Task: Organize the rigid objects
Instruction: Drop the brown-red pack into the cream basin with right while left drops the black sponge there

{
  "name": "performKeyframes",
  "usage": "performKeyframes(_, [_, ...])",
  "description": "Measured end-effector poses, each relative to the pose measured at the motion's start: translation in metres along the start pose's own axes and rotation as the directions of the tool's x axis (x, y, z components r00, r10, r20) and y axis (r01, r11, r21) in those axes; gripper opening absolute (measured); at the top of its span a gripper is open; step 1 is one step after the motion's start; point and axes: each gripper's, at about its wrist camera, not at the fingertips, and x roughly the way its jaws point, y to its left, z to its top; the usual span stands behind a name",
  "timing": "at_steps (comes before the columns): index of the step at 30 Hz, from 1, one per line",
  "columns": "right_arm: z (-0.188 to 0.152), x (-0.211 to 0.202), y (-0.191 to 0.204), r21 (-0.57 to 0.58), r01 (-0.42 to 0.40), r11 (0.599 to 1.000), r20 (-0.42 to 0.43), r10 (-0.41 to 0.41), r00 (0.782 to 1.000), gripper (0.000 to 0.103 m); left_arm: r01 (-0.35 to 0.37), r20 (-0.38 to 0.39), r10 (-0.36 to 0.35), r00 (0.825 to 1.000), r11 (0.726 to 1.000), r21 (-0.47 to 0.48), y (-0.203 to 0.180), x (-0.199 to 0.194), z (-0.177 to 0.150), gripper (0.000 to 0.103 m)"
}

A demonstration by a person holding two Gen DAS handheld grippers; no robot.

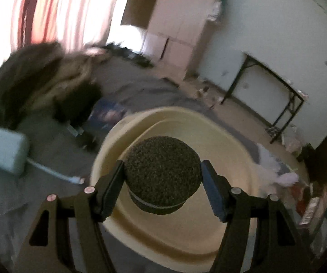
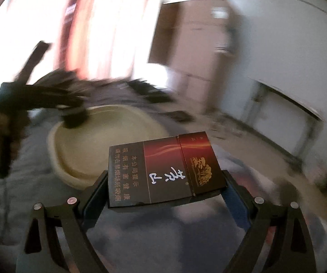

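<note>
My left gripper (image 1: 162, 179) is shut on a dark, speckled round object (image 1: 161, 166), its pads pressing on both sides. It hangs above a cream plastic basin (image 1: 109, 145) that rests on grey bedding. In the right wrist view my right gripper (image 2: 164, 180) is shut on a dark red cigarette pack (image 2: 163, 173), held flat with its printed face up. The same basin (image 2: 109, 141) lies ahead and to the left of the pack. The left gripper shows there as a dark blur with the round object (image 2: 74, 117) over the basin's far left rim.
A pale power adapter (image 1: 5, 151) with a white cable lies left of the basin. A heap of dark clothes (image 1: 40, 79) sits behind it. A white cloth (image 1: 275, 163) lies to the right. A black folding table (image 1: 272, 91) and a wardrobe (image 1: 179, 22) stand by the wall.
</note>
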Motion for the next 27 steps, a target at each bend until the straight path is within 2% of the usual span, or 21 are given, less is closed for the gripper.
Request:
performKeyframes(3, [0.031,0.054,0.041,-0.083,-0.135,0.987,-0.074,0.129,0.989,0.092,0.002,-0.054,-0.003,0.999,1.0,-0.018,0.005,0.02,-0.007,0.068])
performKeyframes(5, [0.038,0.09,0.061,-0.102,-0.201,0.974,-0.174,0.181,0.968,0.092,0.027,-0.051,-0.028,0.998,0.999,-0.02,0.006,0.024,-0.009,0.068])
performKeyframes(7, [0.04,0.122,0.079,-0.141,-0.195,0.971,-0.257,0.155,0.954,0.092,0.034,-0.058,-0.035,0.998,0.999,-0.031,0.008,0.028,-0.009,0.068])
performKeyframes(9, [0.04,0.137,0.085,-0.116,-0.218,0.969,-0.292,0.176,0.94,0.092,0.026,-0.07,-0.03,0.997,0.998,-0.053,0.012,0.034,-0.007,0.068])
performKeyframes(14, [0.039,0.164,0.092,-0.031,-0.238,0.971,-0.356,0.212,0.91,0.093,0.024,-0.044,-0.028,0.999,0.996,-0.083,0.016,0.033,-0.004,0.069])
performKeyframes(18, [0.043,0.168,0.091,0.002,-0.245,0.97,-0.359,0.229,0.905,0.094,0.024,-0.05,-0.029,0.998,0.995,-0.092,0.017,0.036,-0.004,0.069])
performKeyframes(20, [0.043,0.17,0.089,0.002,-0.244,0.97,-0.367,0.228,0.902,0.096,0.032,-0.053,-0.037,0.998,0.995,-0.096,0.013,0.034,-0.003,0.076])
performKeyframes(21, [0.041,0.169,0.085,0.006,-0.245,0.97,-0.364,0.23,0.903,0.102,0.038,-0.051,-0.043,0.998,0.995,-0.095,0.012,0.033,-0.003,0.086])
performKeyframes(22, [0.04,0.166,0.081,0.01,-0.242,0.97,-0.356,0.23,0.906,0.103,0.047,-0.04,-0.051,0.998,0.994,-0.094,0.011,0.029,-0.002,0.092])
performKeyframes(24, [0.041,0.154,0.073,0.027,-0.222,0.975,-0.321,0.219,0.921,0.103,0.068,-0.002,-0.069,0.998,0.994,-0.089,0.008,0.015,0.001,0.092])
performKeyframes(27, [0.04,0.13,0.06,0.075,-0.207,0.975,-0.268,0.22,0.938,0.103,0.115,0.064,-0.112,0.992,0.992,-0.046,-0.006,-0.012,0.007,0.103])
